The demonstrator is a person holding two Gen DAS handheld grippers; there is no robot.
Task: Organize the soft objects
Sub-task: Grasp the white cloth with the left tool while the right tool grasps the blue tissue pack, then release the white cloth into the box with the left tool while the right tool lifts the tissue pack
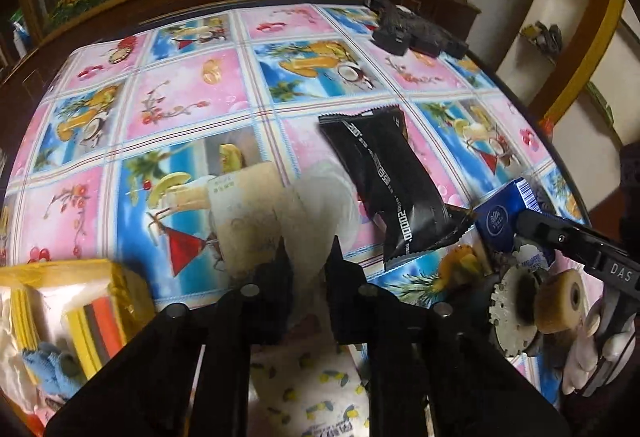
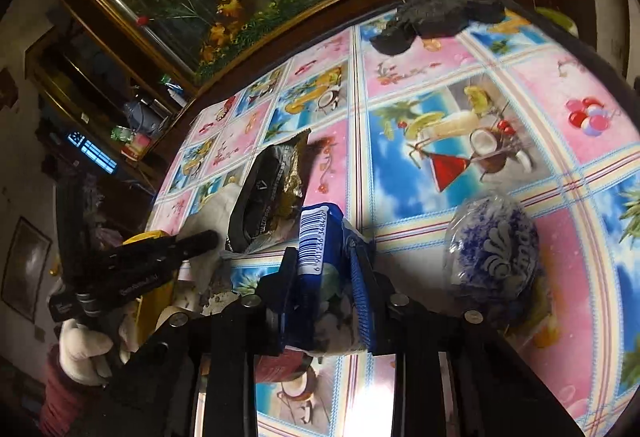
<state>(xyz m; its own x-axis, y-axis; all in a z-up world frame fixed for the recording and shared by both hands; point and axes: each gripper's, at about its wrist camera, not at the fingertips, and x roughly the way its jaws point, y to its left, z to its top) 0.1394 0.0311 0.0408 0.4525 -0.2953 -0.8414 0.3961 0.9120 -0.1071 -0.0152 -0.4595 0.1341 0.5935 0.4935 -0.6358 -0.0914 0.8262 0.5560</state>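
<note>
On tablecloth (image 2: 500,85): right claw (image 2: 326,269) grasping one blue tissue pack (image 2: 316,237); left claw (image 1: 308,261) clenched on one beige cloth (image 1: 264,221).

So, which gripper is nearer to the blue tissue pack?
Right. The right gripper is clamped around the blue tissue pack; the left gripper holds a beige cloth further away.

A black packet (image 1: 390,183) lies between a tissue pack (image 1: 506,215) and a beige pack (image 1: 256,213) on the table (image 1: 168,109).

Left gripper (image 1: 308,257) — fingers closed on a pale tissue pack (image 1: 256,213); right gripper (image 2: 326,261) — fingers clamped on a blue tissue packet (image 2: 316,237), white-gloved hand (image 2: 82,351) behind
</note>
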